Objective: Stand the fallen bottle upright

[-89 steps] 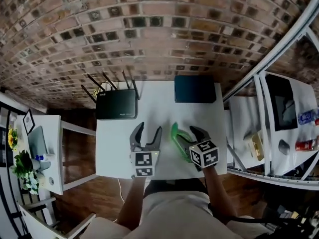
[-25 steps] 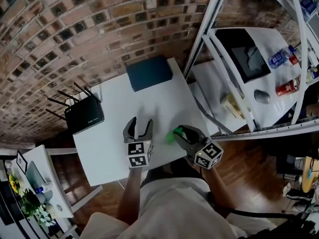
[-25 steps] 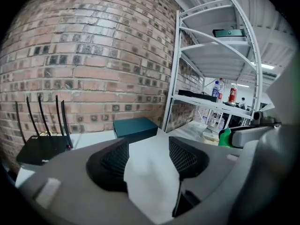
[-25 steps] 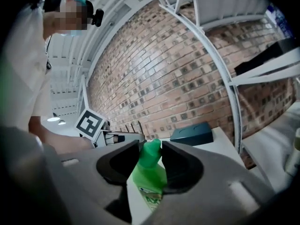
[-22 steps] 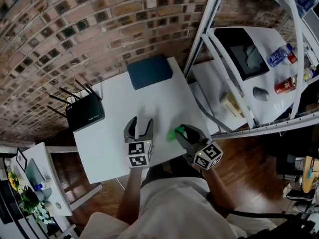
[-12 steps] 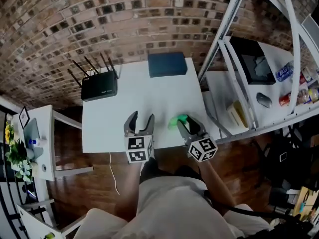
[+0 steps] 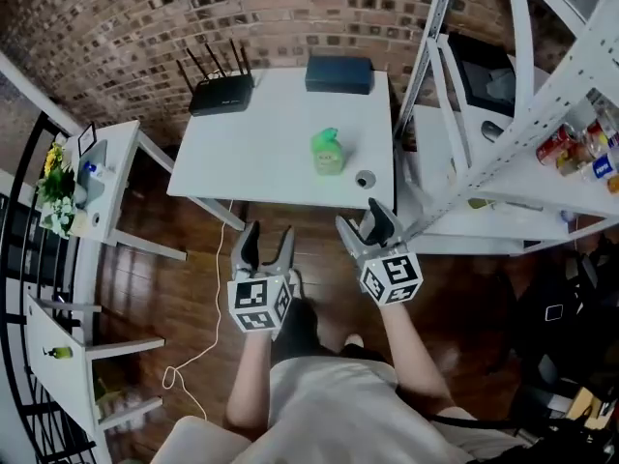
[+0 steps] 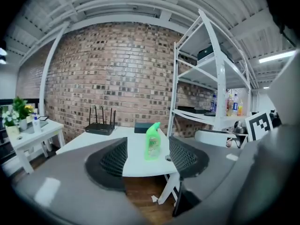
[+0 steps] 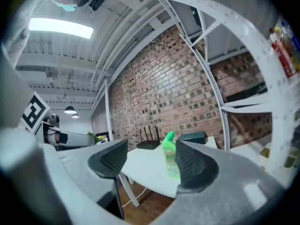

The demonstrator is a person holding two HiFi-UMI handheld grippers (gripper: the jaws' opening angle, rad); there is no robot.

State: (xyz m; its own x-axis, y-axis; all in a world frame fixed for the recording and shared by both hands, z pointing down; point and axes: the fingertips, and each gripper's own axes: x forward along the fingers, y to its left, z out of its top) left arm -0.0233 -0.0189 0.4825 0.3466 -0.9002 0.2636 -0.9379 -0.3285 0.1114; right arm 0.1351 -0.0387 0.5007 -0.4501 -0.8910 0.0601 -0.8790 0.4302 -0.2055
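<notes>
A brick wall (image 7: 145, 8) runs across the top of the head view, above a wooden floor (image 7: 193, 288) with a white table (image 7: 261, 153) in the upper middle and a white shelving rack (image 7: 455, 95) on the right.

Nearest the camera, in the lower middle of the frame, both grippers hang over the bare floor, short of the table's near edge. The left gripper (image 7: 266, 235) has its jaws apart with nothing between them. The right gripper (image 7: 362, 220) has jaws that are opening and is just as empty. Each gripper's own view shows only open air between the pads, with the table some way ahead.

Further up the frame, the green bottle (image 7: 328, 151) stands on the table, right of its centre and near the front edge. Its long axis is vertical, base on the tabletop and cap on top. It lies straight ahead of both grippers and well apart from both, showing in the gap between each pair of jaws. It is above and right of the left gripper, and above and slightly left of the right one, so the right hand is the nearer. A small dark round thing (image 7: 365, 178) lies just beside the bottle, toward the table's front right corner.

Furthest back, against the wall, sit a black router (image 7: 221, 93) and a dark box (image 7: 338, 73).

With the bottle upright and untouched, the task looks done, and any further reach would run forward, most easily from the right.
</notes>
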